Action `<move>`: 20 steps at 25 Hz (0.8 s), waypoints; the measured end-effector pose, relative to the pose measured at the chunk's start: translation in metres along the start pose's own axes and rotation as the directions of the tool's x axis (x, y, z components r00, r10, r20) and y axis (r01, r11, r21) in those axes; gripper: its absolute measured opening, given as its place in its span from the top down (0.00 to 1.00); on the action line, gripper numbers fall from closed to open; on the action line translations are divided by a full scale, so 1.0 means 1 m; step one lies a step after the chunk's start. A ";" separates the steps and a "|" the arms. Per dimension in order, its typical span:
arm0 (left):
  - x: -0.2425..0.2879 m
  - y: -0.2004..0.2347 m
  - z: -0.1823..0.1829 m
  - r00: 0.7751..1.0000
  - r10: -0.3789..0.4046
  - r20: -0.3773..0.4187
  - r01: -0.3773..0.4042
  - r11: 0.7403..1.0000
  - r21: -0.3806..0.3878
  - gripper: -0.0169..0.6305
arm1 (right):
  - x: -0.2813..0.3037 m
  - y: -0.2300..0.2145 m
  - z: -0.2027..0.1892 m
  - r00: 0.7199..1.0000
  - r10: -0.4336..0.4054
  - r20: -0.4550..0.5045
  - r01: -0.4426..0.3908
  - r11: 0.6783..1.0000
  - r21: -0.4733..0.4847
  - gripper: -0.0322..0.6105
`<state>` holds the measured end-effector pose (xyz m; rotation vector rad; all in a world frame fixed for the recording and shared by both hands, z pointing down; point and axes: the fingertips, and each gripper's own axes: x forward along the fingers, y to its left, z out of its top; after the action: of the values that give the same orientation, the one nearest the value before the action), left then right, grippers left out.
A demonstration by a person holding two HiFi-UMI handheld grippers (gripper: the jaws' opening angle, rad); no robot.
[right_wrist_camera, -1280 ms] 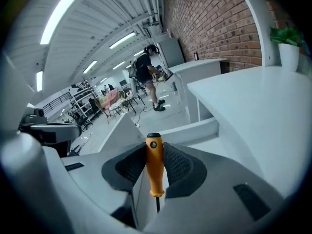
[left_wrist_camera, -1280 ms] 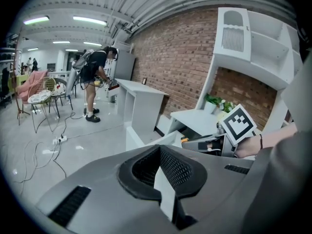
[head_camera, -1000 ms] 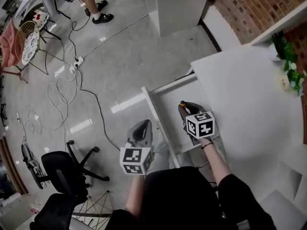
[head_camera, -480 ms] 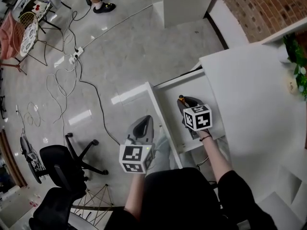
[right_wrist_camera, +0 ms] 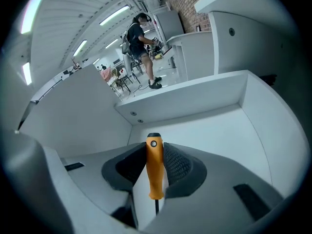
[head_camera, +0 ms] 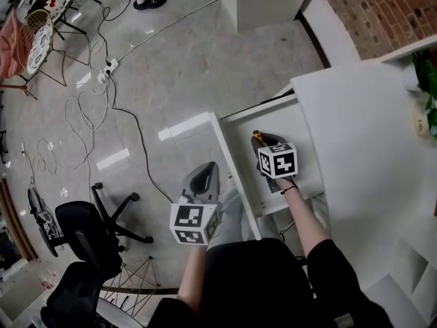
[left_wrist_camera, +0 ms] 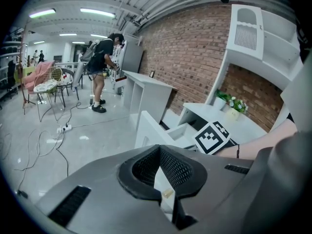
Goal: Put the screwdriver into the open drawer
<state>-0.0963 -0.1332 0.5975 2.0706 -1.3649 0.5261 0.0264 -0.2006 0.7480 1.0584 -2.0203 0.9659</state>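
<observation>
An orange-handled screwdriver (right_wrist_camera: 155, 167) stands between the pads of my right gripper (right_wrist_camera: 155, 152), which is shut on its handle, the black butt end pointing away from the camera. In the head view the right gripper (head_camera: 263, 143) reaches down inside the open white drawer (head_camera: 273, 118), with the orange handle (head_camera: 257, 137) showing at its tip. The drawer's floor (right_wrist_camera: 214, 135) and back wall lie just ahead. My left gripper (head_camera: 203, 178) hangs outside the drawer front (head_camera: 229, 159), over the floor. Its pads (left_wrist_camera: 170, 167) meet at the tips, with nothing in them.
The white desk top (head_camera: 362, 135) spreads to the right of the drawer, a potted plant (head_camera: 431, 80) at its far edge. A black office chair (head_camera: 89, 227) and loose cables (head_camera: 89, 115) lie on the floor at left. A person (left_wrist_camera: 102, 62) stands farther off.
My right gripper has sunk lower into the drawer with the screwdriver still in it. The left gripper has hardly moved.
</observation>
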 end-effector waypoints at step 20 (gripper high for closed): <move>0.002 0.005 -0.004 1.000 0.007 -0.013 -0.007 1.000 -0.016 0.96 | 0.026 0.000 -0.014 0.998 -0.034 -0.057 0.033 0.999 -0.009 0.77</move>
<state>-0.1003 -0.1338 0.6032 2.0471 -1.3652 0.5289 0.0177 -0.1992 0.7757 1.0454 -1.9524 0.9595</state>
